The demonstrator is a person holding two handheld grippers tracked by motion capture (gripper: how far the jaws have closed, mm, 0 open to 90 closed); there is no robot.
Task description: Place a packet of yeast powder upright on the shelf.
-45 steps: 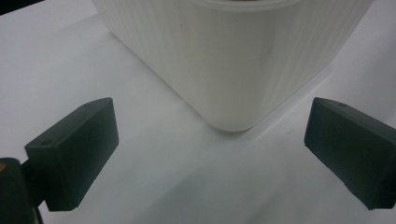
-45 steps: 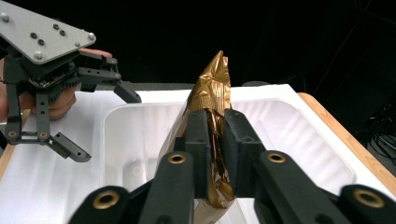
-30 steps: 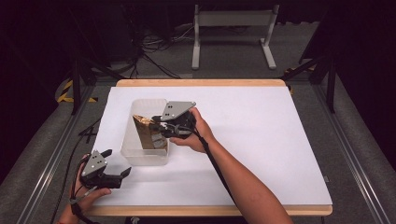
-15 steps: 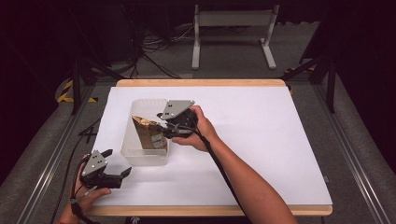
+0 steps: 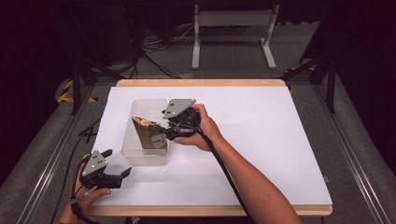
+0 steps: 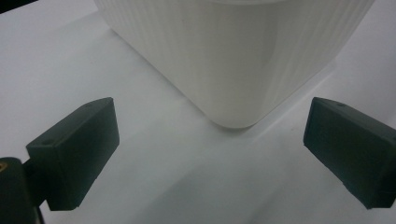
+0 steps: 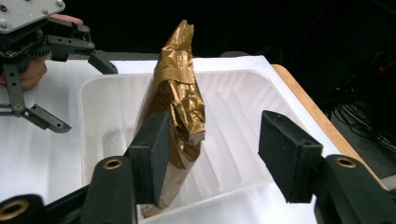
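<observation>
Left of centre in the high view, the gold packet (image 5: 148,133) stands on end in the clear bin (image 5: 140,156), tip leaning upper-left. The right gripper (image 5: 164,131) has just been opening, jaws spread, packet between them; the left gripper (image 5: 122,176) is spread too.

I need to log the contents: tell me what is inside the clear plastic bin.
One gold foil bag stands upright inside the clear bin, between the open right tongs. The bag hides the floor beneath it.

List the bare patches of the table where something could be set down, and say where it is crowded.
Free: the broad white table right of the right gripper, out to the right and far edges, and the near strip between the left gripper and the forearm. Crowded: the left side, where the clear bin holds the gold bag.
</observation>
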